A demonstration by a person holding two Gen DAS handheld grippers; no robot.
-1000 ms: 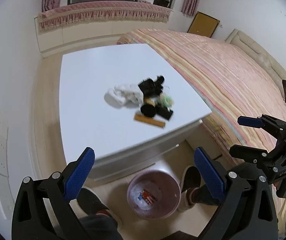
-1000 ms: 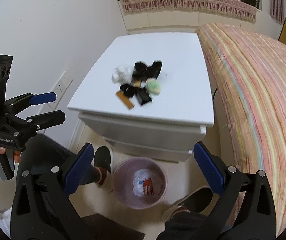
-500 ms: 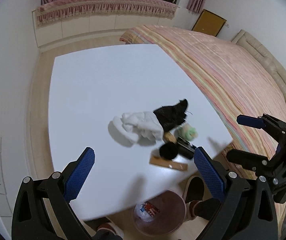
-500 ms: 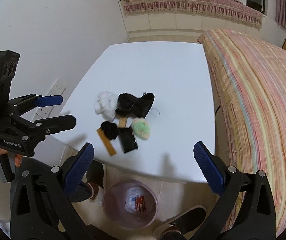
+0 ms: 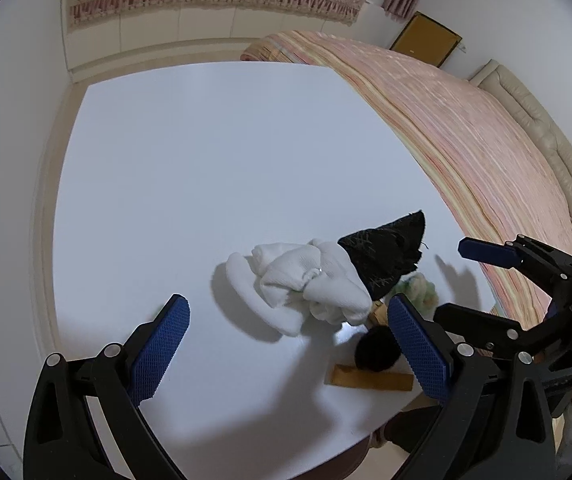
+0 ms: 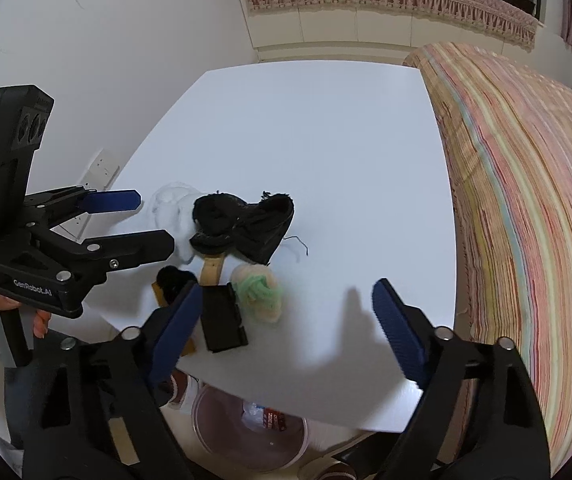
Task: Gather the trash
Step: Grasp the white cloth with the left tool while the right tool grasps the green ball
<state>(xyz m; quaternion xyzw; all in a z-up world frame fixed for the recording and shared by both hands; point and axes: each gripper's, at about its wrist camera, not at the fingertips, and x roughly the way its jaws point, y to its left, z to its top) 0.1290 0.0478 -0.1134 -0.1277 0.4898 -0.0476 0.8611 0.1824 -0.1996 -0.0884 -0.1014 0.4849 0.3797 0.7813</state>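
We see a white bench (image 6: pixel 325 128) bearing a small heap near its front edge: a white cloth (image 5: pixel 309 280), a black rag (image 6: pixel 246 220), a green-and-cream yarn ball (image 6: pixel 260 294), a black box (image 6: pixel 222 320) and a tan strip (image 5: pixel 369 378).

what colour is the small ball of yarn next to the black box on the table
Pale green and cream yarn ball, clearest in the right wrist view.
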